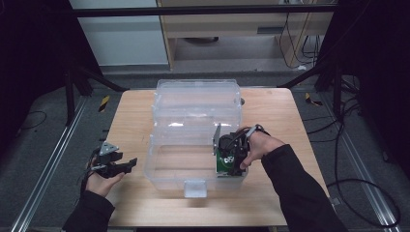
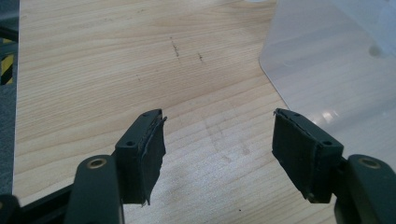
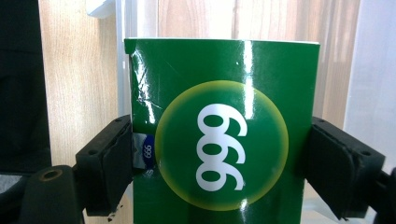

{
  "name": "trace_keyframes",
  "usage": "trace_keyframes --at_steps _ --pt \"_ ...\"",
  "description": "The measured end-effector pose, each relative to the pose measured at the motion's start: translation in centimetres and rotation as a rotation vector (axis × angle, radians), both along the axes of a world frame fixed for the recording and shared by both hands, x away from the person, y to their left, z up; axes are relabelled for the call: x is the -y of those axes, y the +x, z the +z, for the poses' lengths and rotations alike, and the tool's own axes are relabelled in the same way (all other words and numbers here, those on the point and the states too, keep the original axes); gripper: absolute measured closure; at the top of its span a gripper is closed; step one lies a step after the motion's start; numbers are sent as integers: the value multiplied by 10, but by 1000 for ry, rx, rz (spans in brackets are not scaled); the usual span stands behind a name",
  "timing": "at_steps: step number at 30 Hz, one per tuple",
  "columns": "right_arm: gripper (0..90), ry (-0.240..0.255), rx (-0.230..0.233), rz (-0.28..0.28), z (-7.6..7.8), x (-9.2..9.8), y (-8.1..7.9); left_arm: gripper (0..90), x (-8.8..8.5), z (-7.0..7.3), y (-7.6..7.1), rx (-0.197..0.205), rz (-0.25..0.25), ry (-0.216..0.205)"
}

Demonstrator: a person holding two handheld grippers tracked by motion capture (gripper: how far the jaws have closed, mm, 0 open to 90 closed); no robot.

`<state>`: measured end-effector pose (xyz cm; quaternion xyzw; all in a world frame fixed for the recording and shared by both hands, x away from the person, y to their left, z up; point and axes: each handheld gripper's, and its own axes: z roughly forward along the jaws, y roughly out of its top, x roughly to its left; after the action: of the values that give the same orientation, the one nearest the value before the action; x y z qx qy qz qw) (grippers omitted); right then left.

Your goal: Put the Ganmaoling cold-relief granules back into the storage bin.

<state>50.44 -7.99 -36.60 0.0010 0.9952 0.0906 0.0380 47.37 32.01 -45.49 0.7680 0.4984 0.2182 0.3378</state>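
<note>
A clear plastic storage box stands open in the middle of the wooden table, its lid folded back behind it. My right gripper points down into the box's right end, shut on a green carton. In the right gripper view the green carton bears white "999" digits in a yellow-ringed circle, and both pads of the right gripper press its sides. My left gripper hovers left of the box, open with nothing in it. In the left gripper view its jaws stand wide over bare wood.
A white latch sticks out from the box's front wall. A corner of the clear box lies just right of the left gripper. The table ends close behind the lid; dark frame struts and cables surround it.
</note>
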Motion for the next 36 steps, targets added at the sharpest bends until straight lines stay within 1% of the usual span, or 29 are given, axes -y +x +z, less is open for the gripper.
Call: trace_keyframes --at_steps 5,9,12,26,36 --pt "171 6 0 -2 -2 0 0 334 0 0 0 2 -1 -1" --pt "170 2 3 5 -5 0 1 334 0 0 0 -1 0 0" --pt "168 -13 -1 0 -7 -1 1 334 0 0 0 0 1 -1" --pt "165 -16 1 -5 -15 -2 2 335 0 0 0 -3 1 -2" --pt "154 -19 9 -16 -16 -3 0 335 0 -1 0 -4 0 0"
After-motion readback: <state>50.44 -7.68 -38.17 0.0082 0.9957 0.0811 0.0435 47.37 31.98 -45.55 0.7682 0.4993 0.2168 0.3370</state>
